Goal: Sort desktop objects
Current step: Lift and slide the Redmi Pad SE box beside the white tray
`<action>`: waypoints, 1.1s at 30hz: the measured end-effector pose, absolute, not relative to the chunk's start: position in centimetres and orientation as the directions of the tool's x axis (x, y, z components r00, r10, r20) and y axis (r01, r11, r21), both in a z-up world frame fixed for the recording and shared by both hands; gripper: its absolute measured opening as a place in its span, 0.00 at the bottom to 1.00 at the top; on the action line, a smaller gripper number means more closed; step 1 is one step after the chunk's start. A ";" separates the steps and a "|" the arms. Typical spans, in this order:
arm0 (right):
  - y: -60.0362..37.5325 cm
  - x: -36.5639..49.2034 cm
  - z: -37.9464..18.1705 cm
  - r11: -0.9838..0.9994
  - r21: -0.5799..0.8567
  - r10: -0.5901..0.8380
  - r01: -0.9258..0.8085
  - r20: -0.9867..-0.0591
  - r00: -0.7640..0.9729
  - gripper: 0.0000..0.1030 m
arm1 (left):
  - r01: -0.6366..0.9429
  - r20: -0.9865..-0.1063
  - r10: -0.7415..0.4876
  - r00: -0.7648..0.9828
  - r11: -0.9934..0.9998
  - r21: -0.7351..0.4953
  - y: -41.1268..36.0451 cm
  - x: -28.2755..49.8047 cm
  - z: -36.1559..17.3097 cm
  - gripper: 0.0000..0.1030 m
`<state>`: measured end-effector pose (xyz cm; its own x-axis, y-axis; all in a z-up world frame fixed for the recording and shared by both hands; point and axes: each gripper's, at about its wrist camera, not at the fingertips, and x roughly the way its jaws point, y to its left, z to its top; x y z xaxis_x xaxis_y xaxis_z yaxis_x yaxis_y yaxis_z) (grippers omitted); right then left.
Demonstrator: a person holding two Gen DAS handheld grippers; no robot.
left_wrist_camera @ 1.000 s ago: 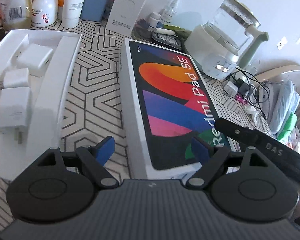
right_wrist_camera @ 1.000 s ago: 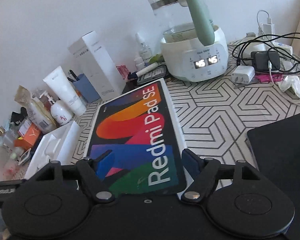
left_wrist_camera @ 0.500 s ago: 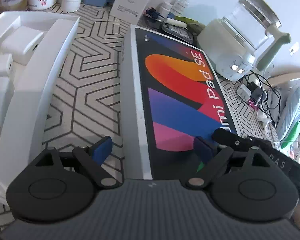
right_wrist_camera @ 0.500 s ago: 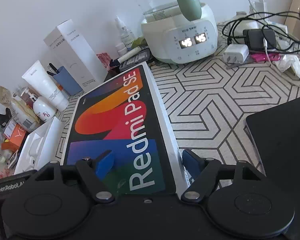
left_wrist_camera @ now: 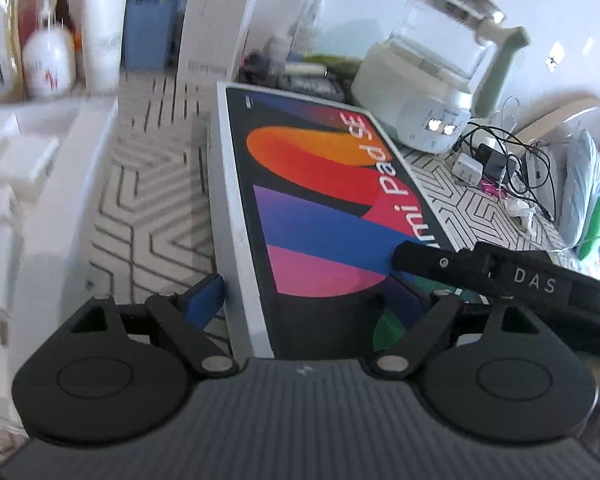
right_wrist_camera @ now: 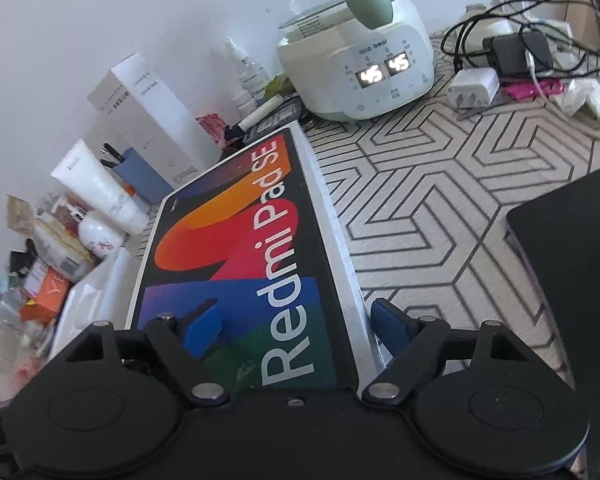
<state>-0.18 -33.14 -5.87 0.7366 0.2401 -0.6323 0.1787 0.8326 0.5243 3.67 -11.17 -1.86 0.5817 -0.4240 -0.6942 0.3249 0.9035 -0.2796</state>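
Note:
A colourful Redmi Pad SE box (left_wrist_camera: 312, 216) lies flat on the patterned table; it also shows in the right wrist view (right_wrist_camera: 240, 248). My left gripper (left_wrist_camera: 304, 300) is open at the box's near left corner, one finger beside the left wall, the other over the lid. My right gripper (right_wrist_camera: 296, 324) is open at the near right corner, one finger over the lid, the other beside the right wall. The right gripper's black body (left_wrist_camera: 500, 276) reaches over the lid in the left wrist view.
A white tray (left_wrist_camera: 72, 184) with white chargers lies left of the box. Bottles, a blue cup (right_wrist_camera: 140, 174) and a white carton (right_wrist_camera: 140, 120) stand behind. A kettle (right_wrist_camera: 356, 52) and tangled cables (right_wrist_camera: 516, 48) are at the back right. A dark slab (right_wrist_camera: 572, 280) lies right.
Both grippers have moved forward along the box, so their fingers now straddle its near corners. The jaws stay open. The left view is blurred from motion.

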 end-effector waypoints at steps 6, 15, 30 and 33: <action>-32.2 -0.8 -5.6 0.824 0.547 0.279 0.147 -0.617 0.736 0.83 | 0.332 -0.669 -0.400 0.626 0.913 -0.236 -10.1 2.5 -0.7 0.83; -29.4 -0.8 -5.1 0.787 0.609 0.363 0.097 -0.585 0.726 0.83 | 0.327 -0.632 -0.344 0.695 0.933 -0.149 -7.2 0.8 1.2 0.83; -23.3 0.4 -4.7 0.693 0.720 0.511 0.037 -0.527 0.679 0.83 | 0.266 -0.563 -0.307 0.767 0.951 -0.155 0.3 -0.5 3.8 0.85; -22.1 0.8 -4.6 0.674 0.738 0.544 0.017 -0.513 0.664 0.83 | 0.251 -0.545 -0.290 0.787 0.957 -0.146 1.8 -1.1 4.2 0.86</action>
